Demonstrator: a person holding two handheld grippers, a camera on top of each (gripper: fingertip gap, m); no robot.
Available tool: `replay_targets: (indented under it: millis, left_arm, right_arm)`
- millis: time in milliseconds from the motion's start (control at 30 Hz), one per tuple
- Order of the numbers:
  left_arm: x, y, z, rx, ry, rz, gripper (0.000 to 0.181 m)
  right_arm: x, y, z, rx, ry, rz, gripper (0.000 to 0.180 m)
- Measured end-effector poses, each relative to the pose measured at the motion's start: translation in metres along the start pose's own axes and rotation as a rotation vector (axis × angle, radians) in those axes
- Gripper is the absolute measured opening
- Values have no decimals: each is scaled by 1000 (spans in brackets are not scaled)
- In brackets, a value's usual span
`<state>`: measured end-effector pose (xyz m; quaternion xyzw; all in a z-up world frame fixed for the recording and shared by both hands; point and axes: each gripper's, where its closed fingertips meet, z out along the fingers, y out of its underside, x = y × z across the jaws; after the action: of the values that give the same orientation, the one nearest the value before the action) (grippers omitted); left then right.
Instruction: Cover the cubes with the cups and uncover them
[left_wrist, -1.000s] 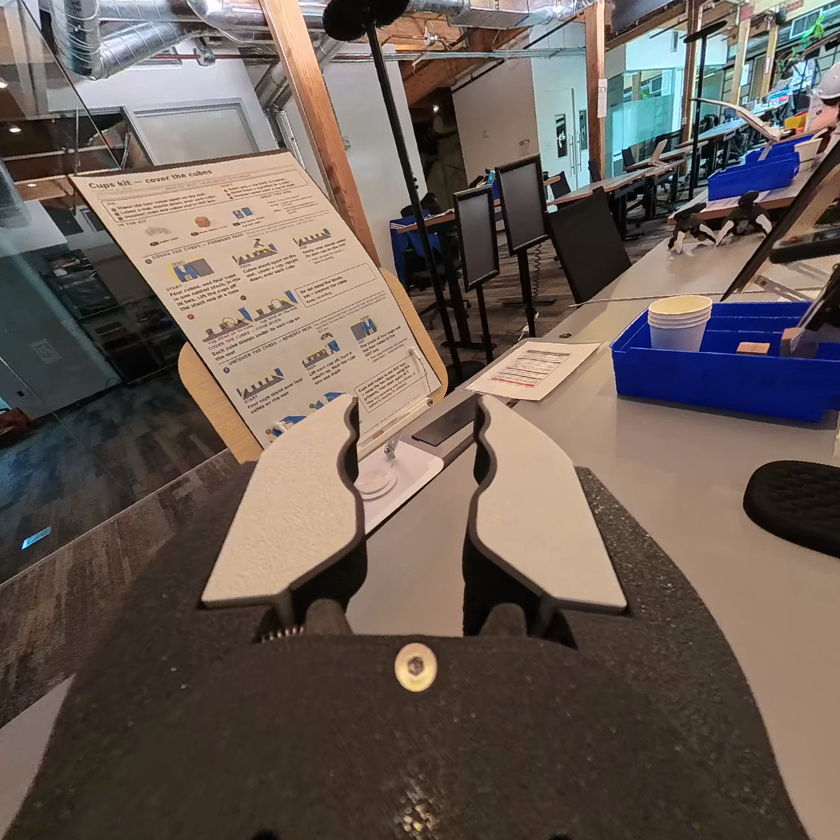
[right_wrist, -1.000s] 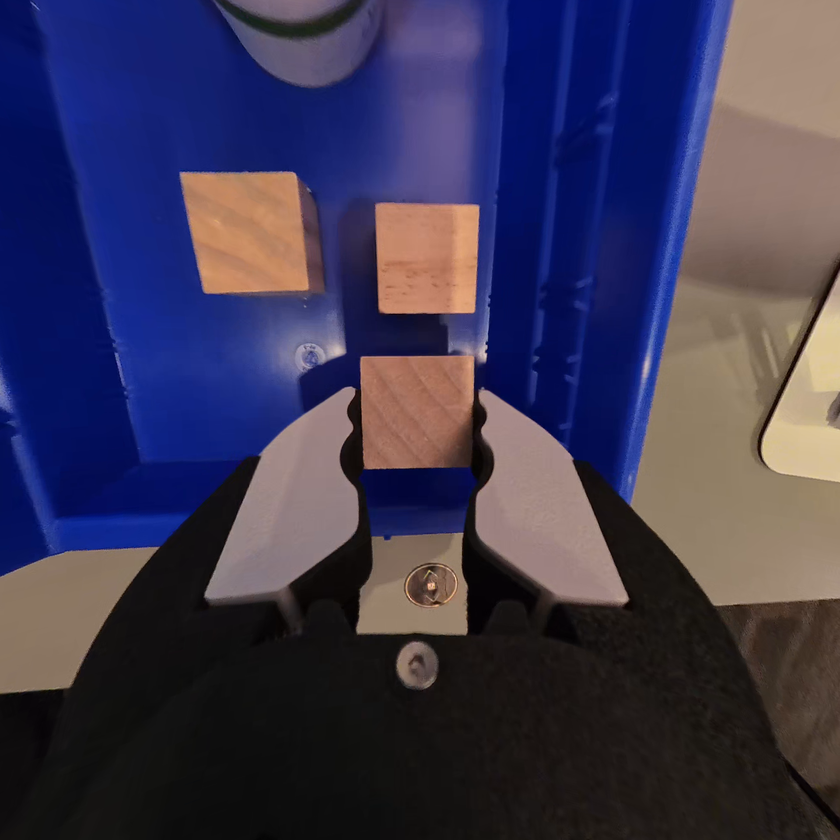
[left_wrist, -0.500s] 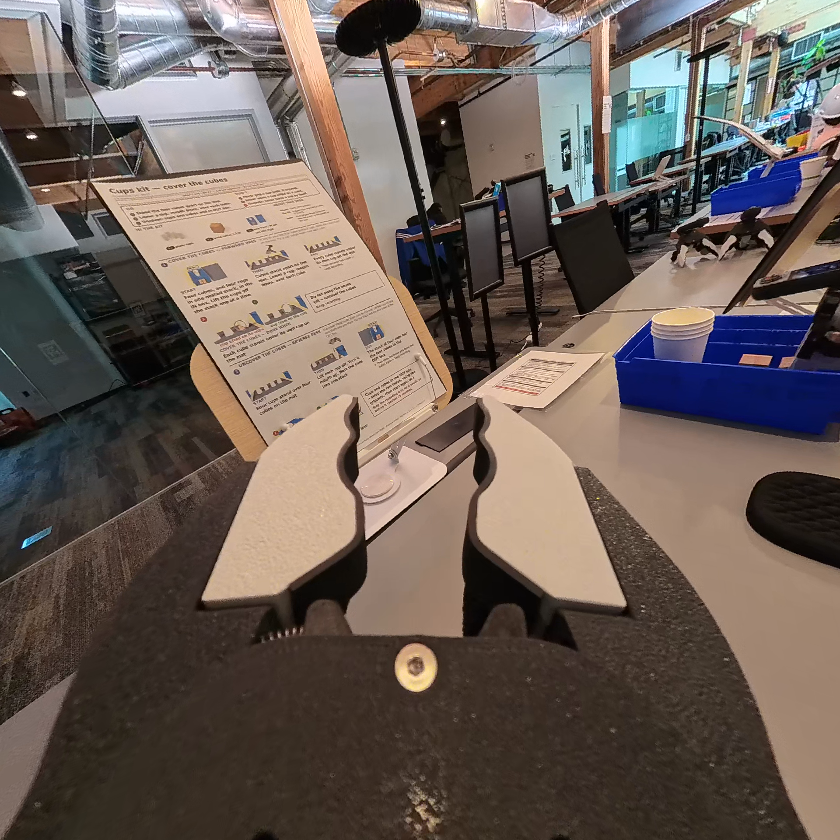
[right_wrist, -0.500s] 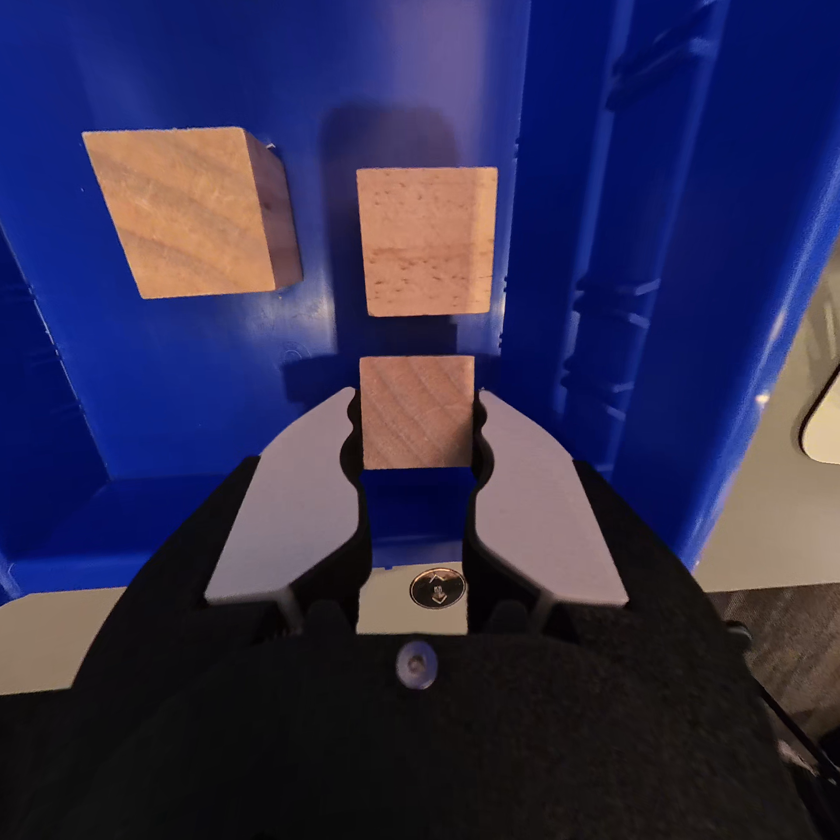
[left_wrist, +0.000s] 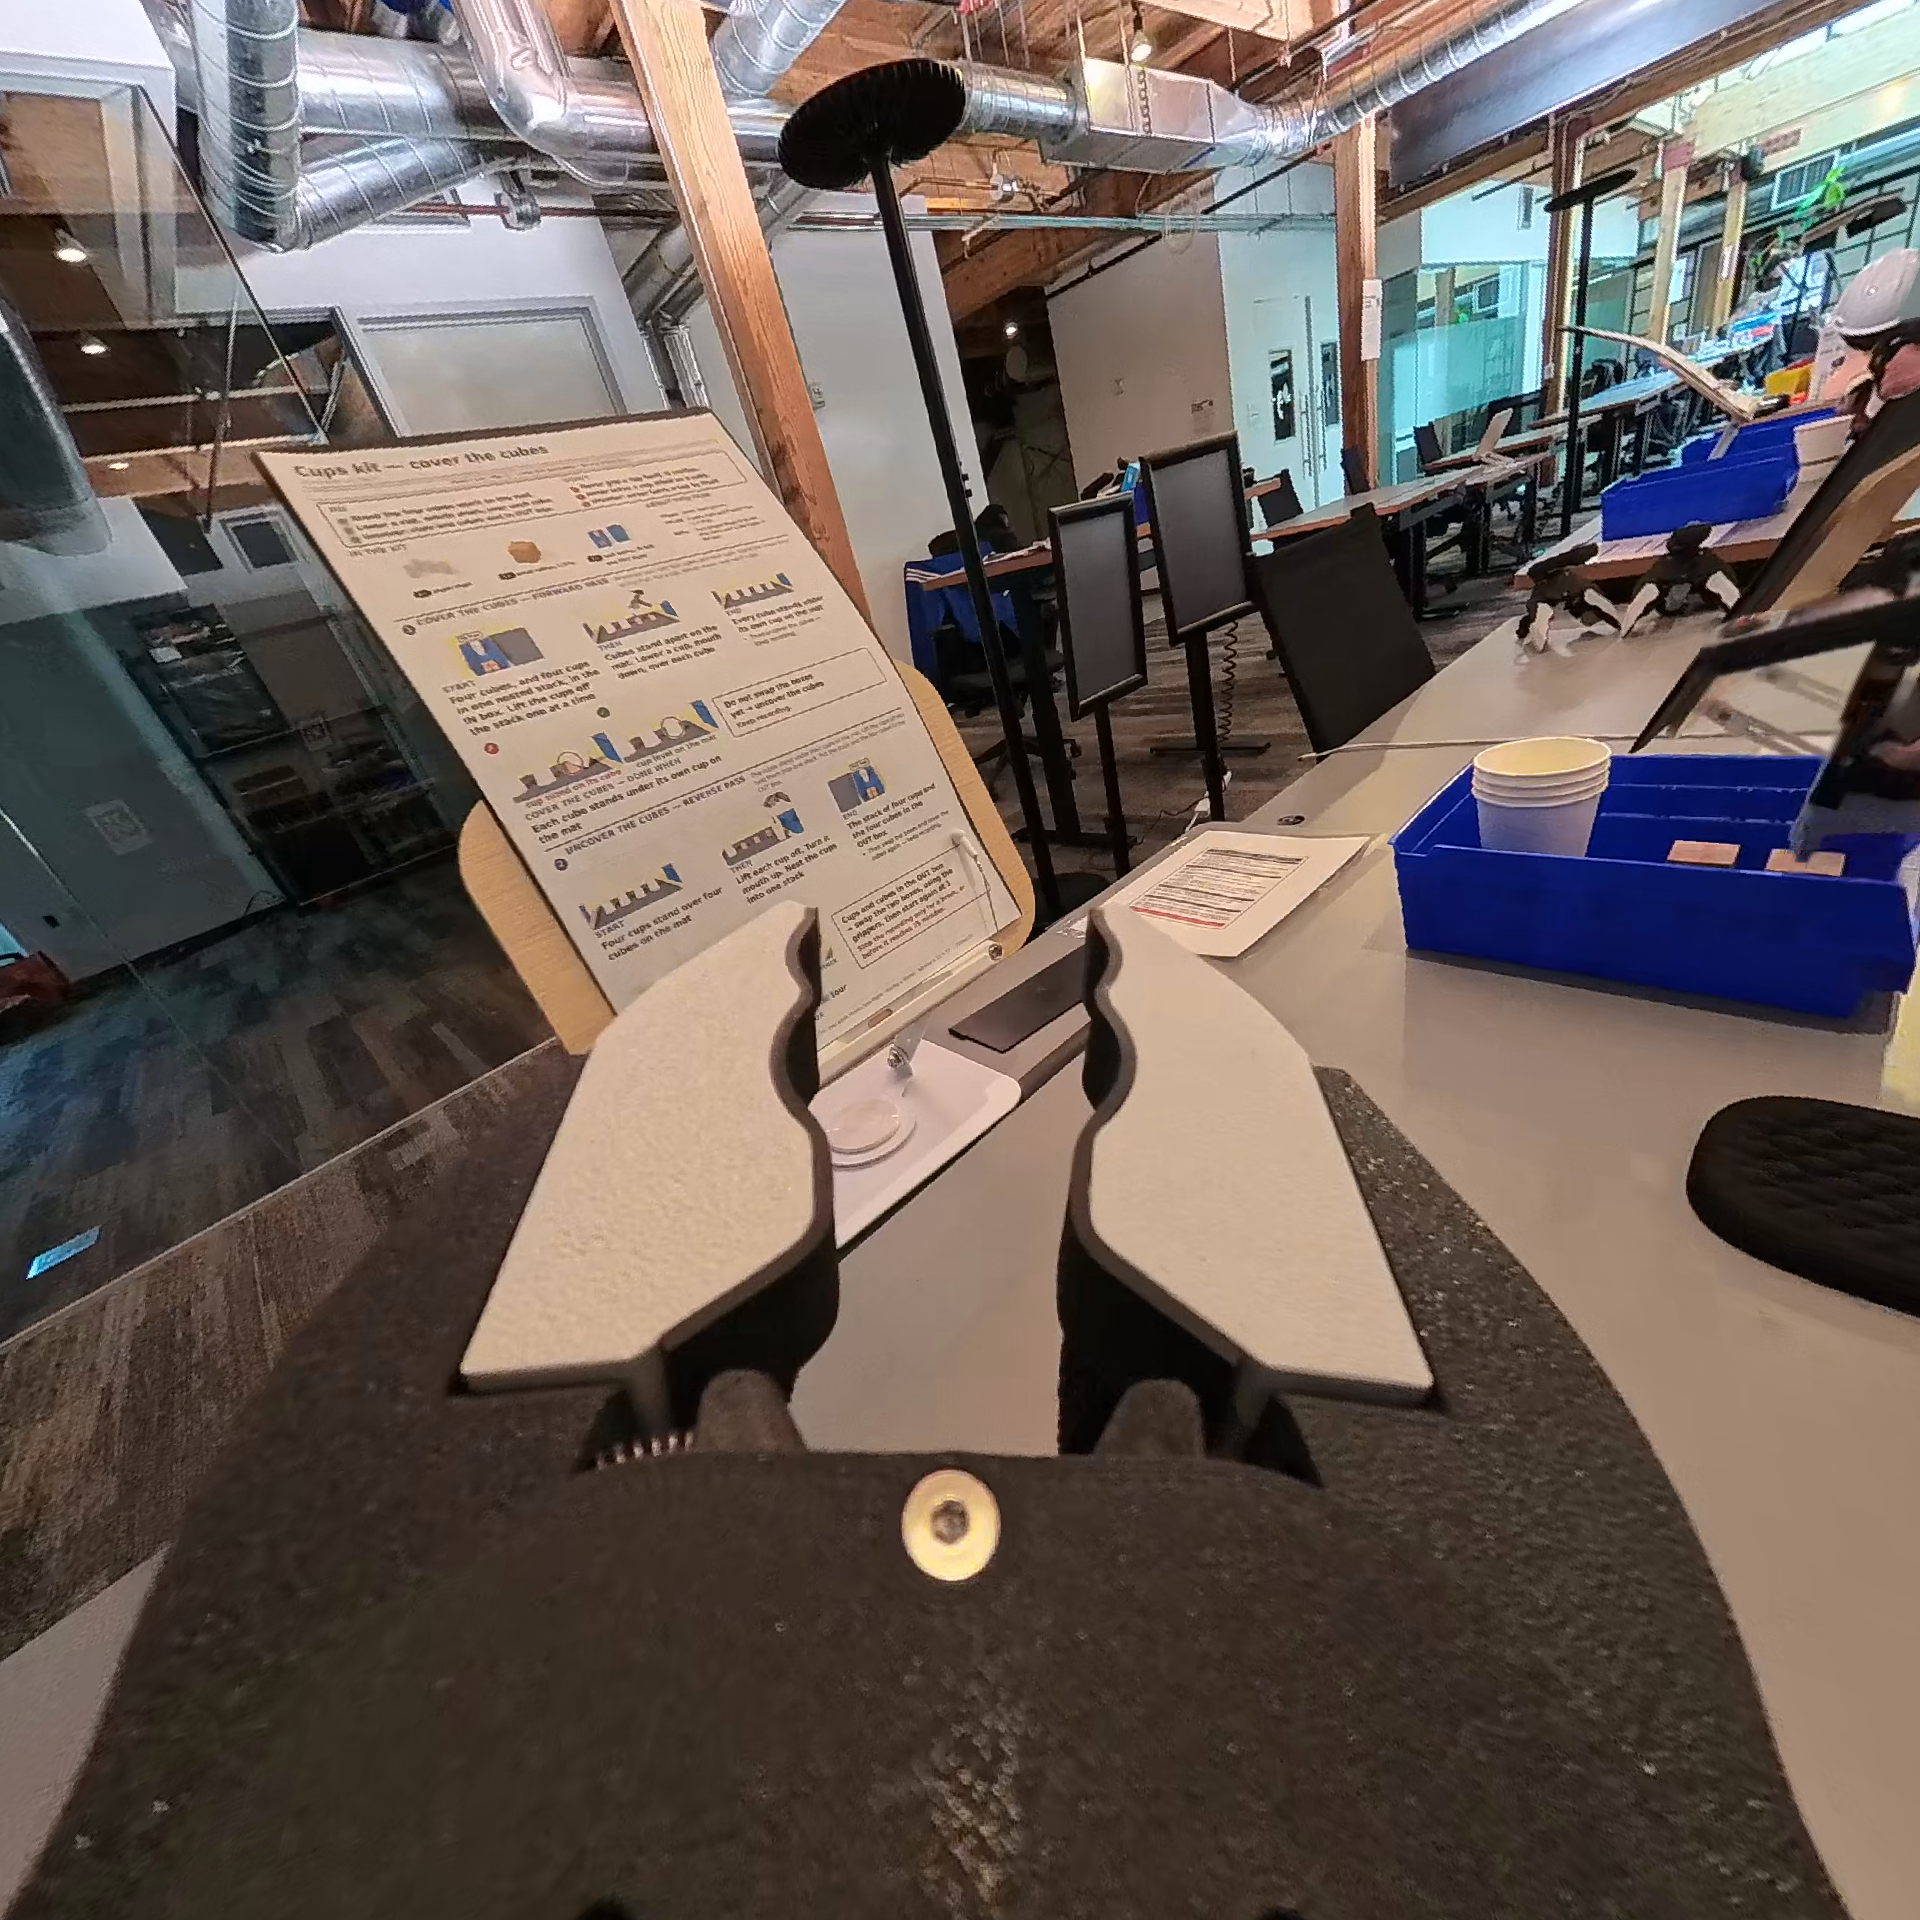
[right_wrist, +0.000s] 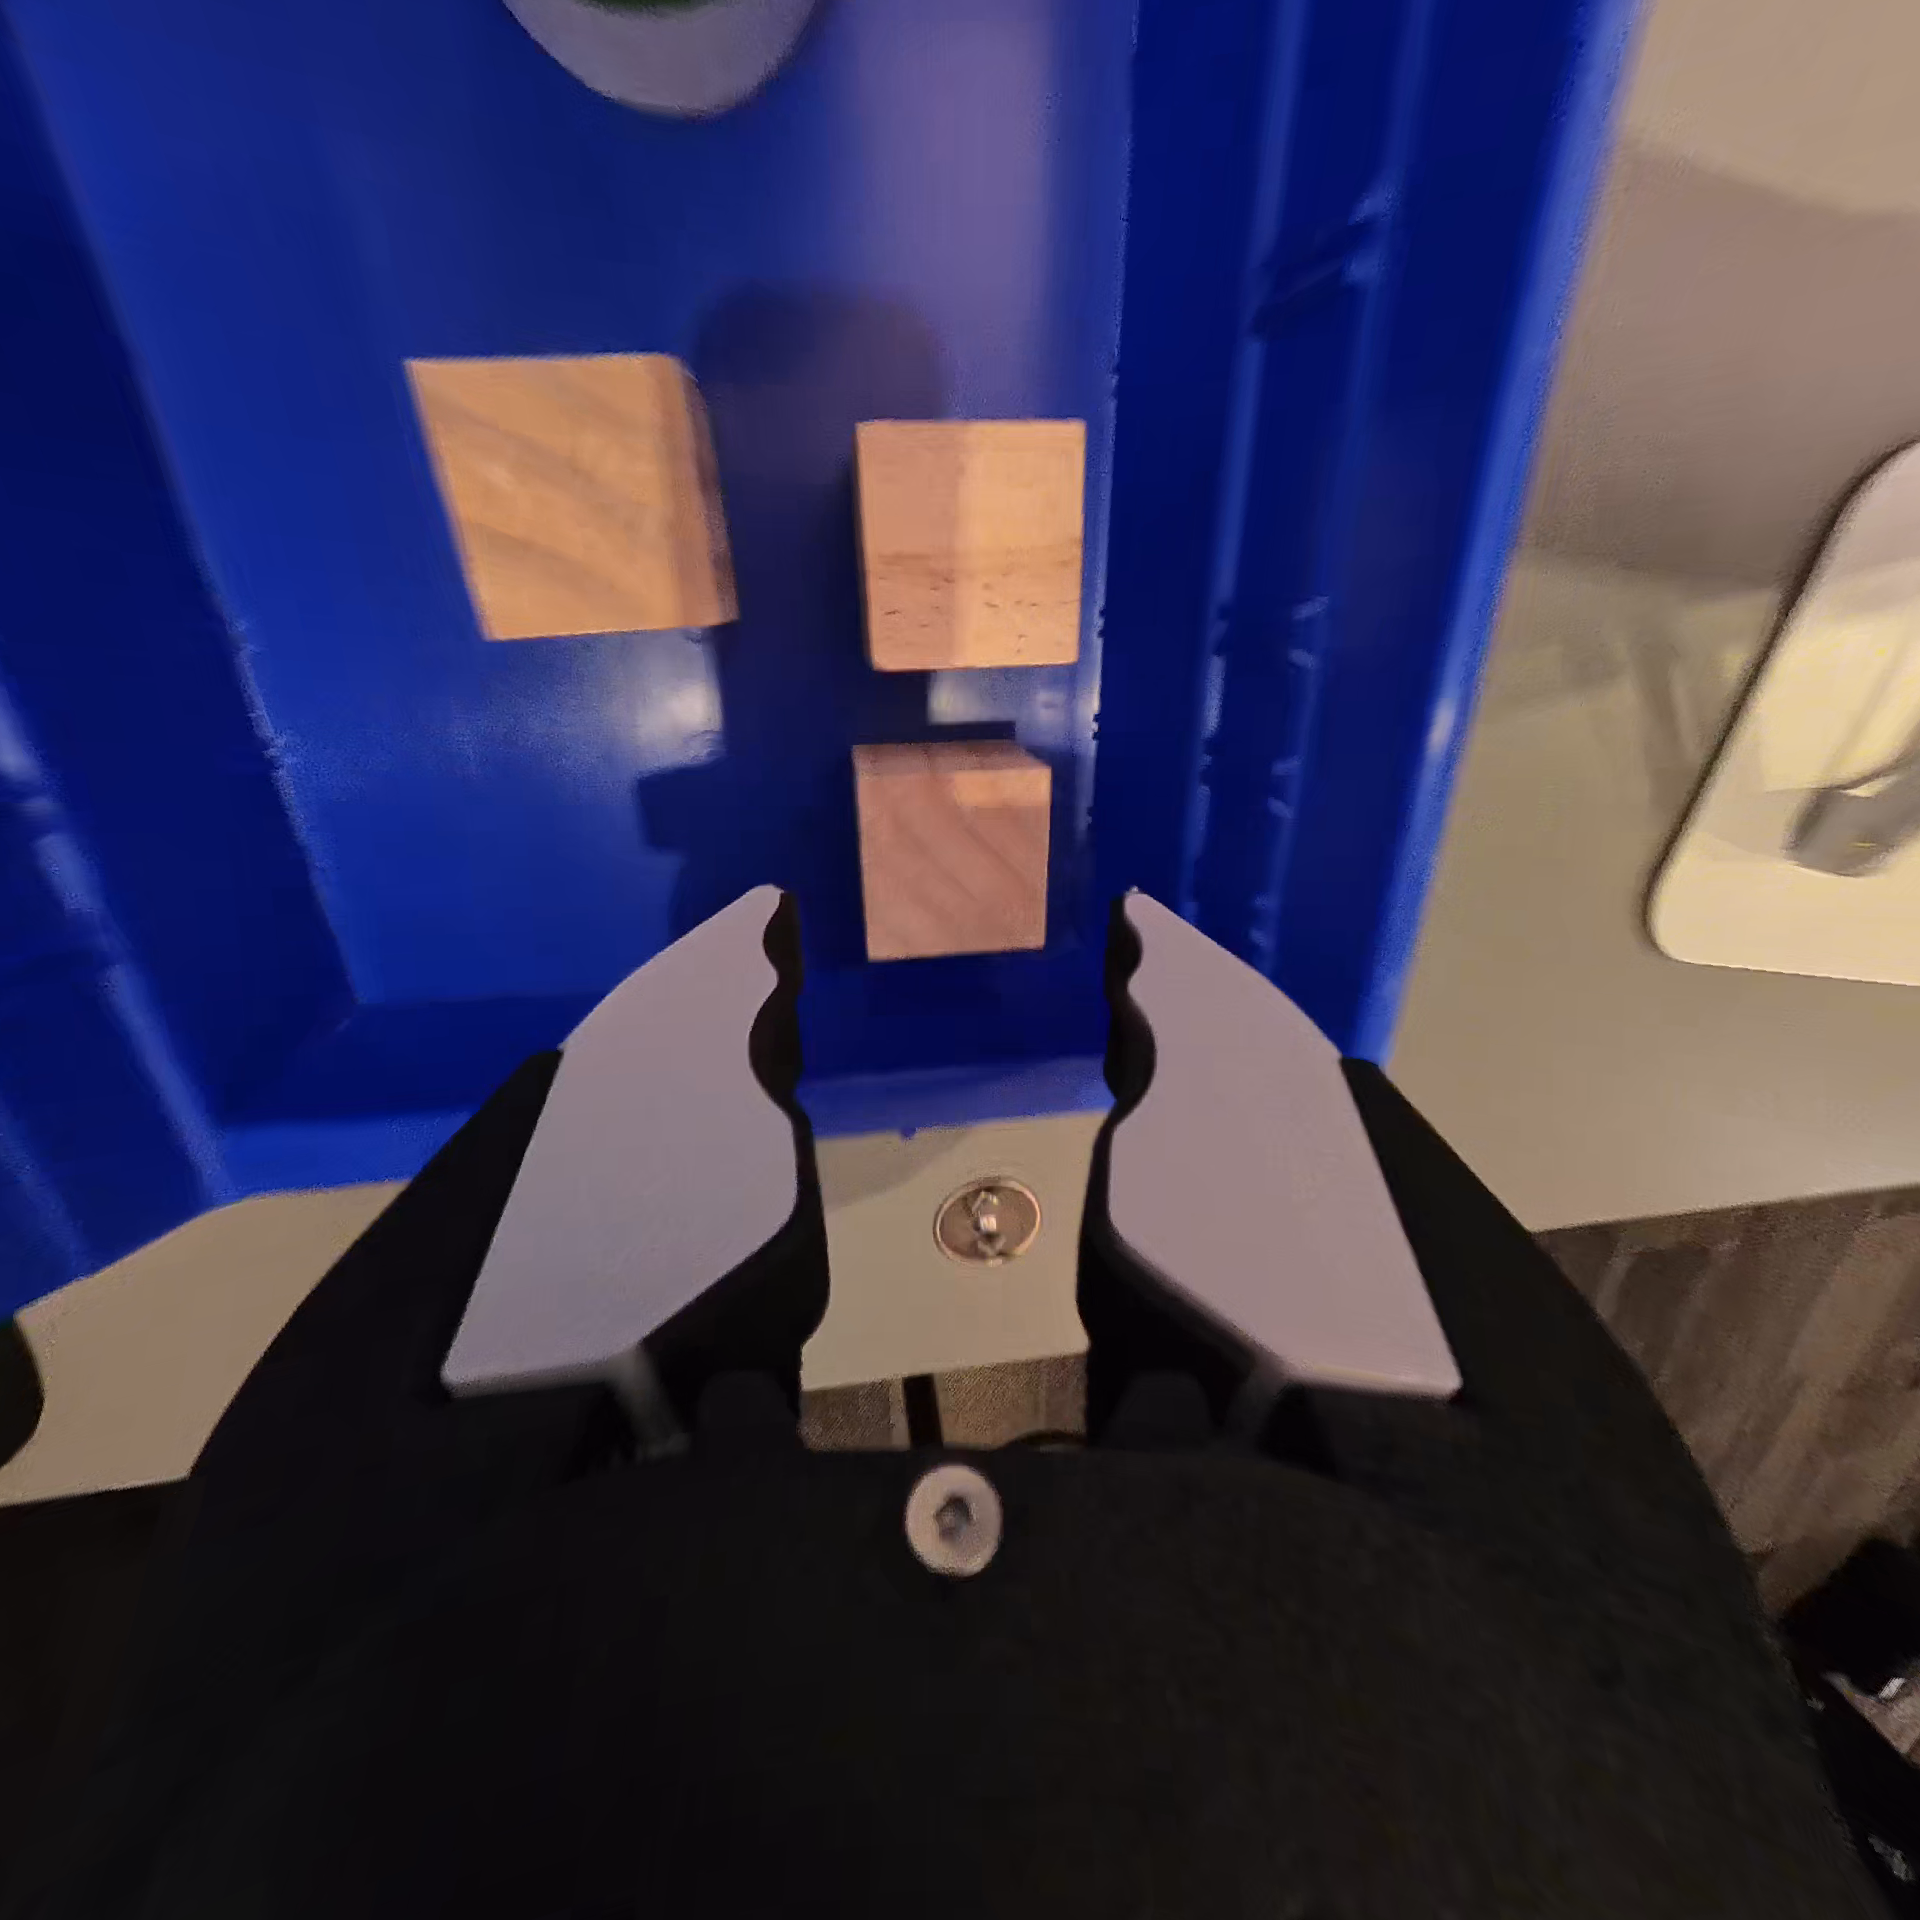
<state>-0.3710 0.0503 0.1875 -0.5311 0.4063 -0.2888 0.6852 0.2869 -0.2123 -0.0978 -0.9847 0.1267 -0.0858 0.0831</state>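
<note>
The right gripper (right_wrist: 951, 935) hangs over the blue bin (right_wrist: 1309, 520) with its jaws spread and nothing between them. The nearest wooden cube (right_wrist: 951, 852) sits on the bin floor just ahead of the fingertips, in line with the gap but slightly right of centre, close beside the bin's right wall. A second cube (right_wrist: 971, 545) lies just beyond it, a third (right_wrist: 571, 494) off to the left. The stack of paper cups (left_wrist: 1540, 795) stands at the bin's far end.

The left gripper (left_wrist: 945, 935) is also parted and empty, well apart from the bin, so the right is plainly the nearer. It points toward a propped instruction card (left_wrist: 644, 707) and a printed sheet (left_wrist: 1242, 888) on the grey table (left_wrist: 1538, 1122) — both carry writing, left unquoted. No brand marks are visible.
</note>
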Motion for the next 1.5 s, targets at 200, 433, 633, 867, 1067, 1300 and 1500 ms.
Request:
replay_targets:
  millis: [200,433,633,867,1067,1300,1500]
  left_arm:
    - [-19,-1,-15,11,-81,-9,47]
    - [-50,12,-46,-44,-238,2,46]
    - [-76,16,-83,-38,-370,-33,48]
    - [-83,-1,-108,89,-388,-107,46]
    - [-86,5,-103,52,-399,-96,46]
    - [-86,6,-98,59,-374,-128,46]
    - [-76,-1,-93,77,-331,-117,46]
  right_arm:
    - [-90,-59,-138,345,21,-238,54]
    - [-394,-109,-200,591,-409,-1131,58]
    - [-587,-124,-185,758,-664,-1513,59]
    - [-721,-145,-110,691,-722,-1633,64]
    - [-762,-156,-70,553,-797,-1584,66]
    - [-764,-154,-44,494,-706,-1630,45]
    - [-713,-161,-107,651,-626,-1576,45]
